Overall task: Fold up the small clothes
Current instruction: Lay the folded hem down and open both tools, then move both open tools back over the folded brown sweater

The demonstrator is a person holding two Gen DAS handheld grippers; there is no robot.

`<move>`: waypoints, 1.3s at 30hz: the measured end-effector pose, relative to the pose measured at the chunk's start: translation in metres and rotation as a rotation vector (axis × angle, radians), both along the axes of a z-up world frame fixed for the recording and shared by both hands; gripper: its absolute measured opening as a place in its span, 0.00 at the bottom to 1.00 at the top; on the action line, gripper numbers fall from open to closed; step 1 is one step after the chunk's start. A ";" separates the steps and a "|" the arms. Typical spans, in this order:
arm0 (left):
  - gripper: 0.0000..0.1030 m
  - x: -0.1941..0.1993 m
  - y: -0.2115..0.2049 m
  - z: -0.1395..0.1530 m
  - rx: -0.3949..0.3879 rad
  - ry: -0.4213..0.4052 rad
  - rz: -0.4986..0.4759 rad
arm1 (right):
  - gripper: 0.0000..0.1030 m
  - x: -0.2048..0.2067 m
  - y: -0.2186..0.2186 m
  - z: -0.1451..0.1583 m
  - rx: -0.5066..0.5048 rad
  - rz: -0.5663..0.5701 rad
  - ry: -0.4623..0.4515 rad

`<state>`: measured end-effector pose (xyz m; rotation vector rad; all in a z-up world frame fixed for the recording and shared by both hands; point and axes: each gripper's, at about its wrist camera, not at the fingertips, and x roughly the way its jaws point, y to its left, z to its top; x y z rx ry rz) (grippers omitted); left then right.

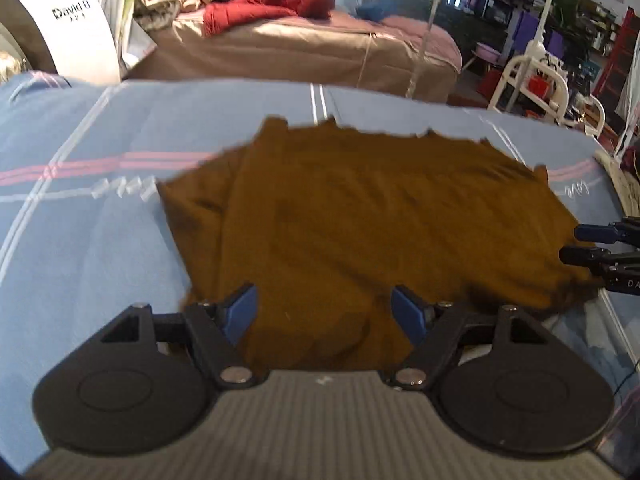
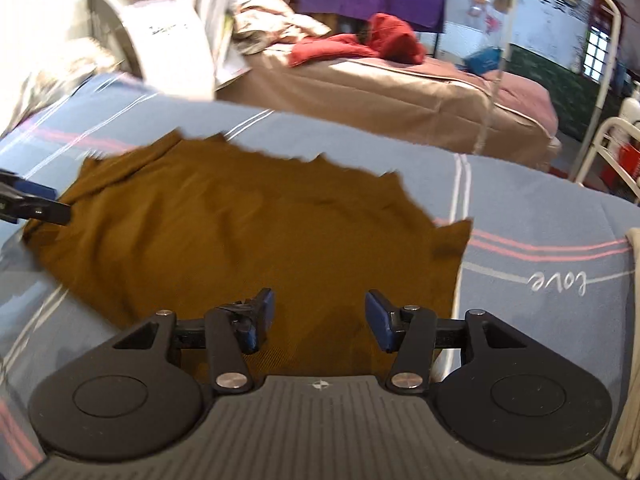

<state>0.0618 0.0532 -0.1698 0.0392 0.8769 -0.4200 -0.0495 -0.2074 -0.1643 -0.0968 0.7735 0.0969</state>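
Note:
A brown garment (image 1: pixel 360 220) lies spread flat on a blue striped bedsheet (image 1: pixel 100 240), with one part folded over along its left side. It also shows in the right wrist view (image 2: pixel 248 232). My left gripper (image 1: pixel 324 312) is open and empty, its jaws apart over the garment's near edge. My right gripper (image 2: pixel 318 316) is open and empty over the near edge towards the garment's right side. The right gripper's fingers (image 1: pixel 592 244) show at the garment's right edge in the left view. The left gripper's fingers (image 2: pixel 36 204) show at its left edge in the right view.
The bedsheet (image 2: pixel 540 240) carries pink and white stripes and the word "love". A second bed (image 1: pixel 300 52) behind holds a red garment (image 1: pixel 280 4) and a heap of pale clothes. A white machine (image 1: pixel 60 28) stands at the back left. A white metal rack (image 1: pixel 540 80) stands at the right.

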 end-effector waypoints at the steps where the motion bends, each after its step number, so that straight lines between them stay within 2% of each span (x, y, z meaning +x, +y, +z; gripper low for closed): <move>1: 0.72 -0.002 0.003 -0.008 0.027 0.005 0.027 | 0.81 -0.002 -0.002 -0.004 -0.013 -0.014 0.011; 3: 0.72 0.003 0.016 -0.018 0.097 -0.017 0.111 | 0.79 -0.003 -0.014 -0.012 -0.041 -0.073 0.045; 6: 0.93 0.009 0.046 -0.025 0.168 -0.014 0.235 | 0.80 -0.009 -0.038 -0.015 0.007 -0.184 0.078; 8: 0.95 0.006 0.064 -0.023 0.167 -0.031 0.269 | 0.84 -0.010 -0.046 -0.013 0.030 -0.217 0.095; 11: 0.99 0.000 0.076 -0.016 0.200 -0.043 0.316 | 0.96 -0.013 -0.045 -0.011 -0.012 -0.270 0.091; 14: 1.00 -0.015 0.074 0.000 0.177 -0.066 0.328 | 0.96 -0.021 -0.047 -0.007 0.046 -0.310 0.064; 16: 1.00 -0.025 0.065 0.013 0.147 -0.105 0.287 | 0.96 -0.027 -0.044 -0.004 0.055 -0.297 0.037; 18: 1.00 -0.038 0.049 0.024 0.102 -0.169 0.193 | 0.96 -0.032 -0.036 0.000 0.051 -0.262 0.006; 20: 1.00 -0.039 0.027 0.028 0.093 -0.208 0.116 | 0.96 -0.035 -0.028 0.003 0.052 -0.209 -0.017; 22: 0.99 -0.027 0.010 0.027 0.062 -0.189 0.065 | 0.96 -0.033 -0.021 0.003 0.036 -0.184 -0.012; 25: 0.97 0.002 -0.012 0.019 -0.062 -0.134 -0.049 | 0.96 -0.032 -0.020 0.002 0.061 -0.191 0.002; 27: 0.93 0.021 -0.023 0.006 -0.064 -0.086 -0.062 | 0.96 -0.033 -0.022 0.002 0.091 -0.212 0.010; 29: 0.93 0.036 -0.020 -0.011 -0.048 -0.062 -0.003 | 0.96 -0.037 -0.023 0.002 0.105 -0.230 0.015; 31: 0.93 0.050 -0.005 -0.021 -0.008 -0.097 0.072 | 0.96 -0.042 -0.025 0.001 0.109 -0.241 0.025; 32: 0.93 0.061 0.006 -0.025 0.038 -0.129 0.120 | 0.96 -0.045 -0.026 0.000 0.111 -0.245 0.032; 34: 0.97 0.075 0.024 -0.027 0.195 -0.207 0.271 | 0.96 -0.049 -0.027 -0.003 0.108 -0.244 0.047; 35: 0.98 0.083 0.035 -0.027 0.260 -0.220 0.352 | 0.96 -0.050 -0.027 -0.004 0.105 -0.243 0.052; 36: 1.00 0.090 0.046 -0.024 0.252 -0.201 0.397 | 0.96 -0.050 -0.028 -0.004 0.103 -0.240 0.053; 38: 0.99 0.098 0.063 -0.018 0.122 -0.145 0.410 | 0.96 -0.049 -0.027 -0.004 0.102 -0.238 0.050; 39: 0.99 0.098 0.063 -0.014 0.095 -0.146 0.412 | 0.96 -0.048 -0.027 -0.005 0.102 -0.239 0.048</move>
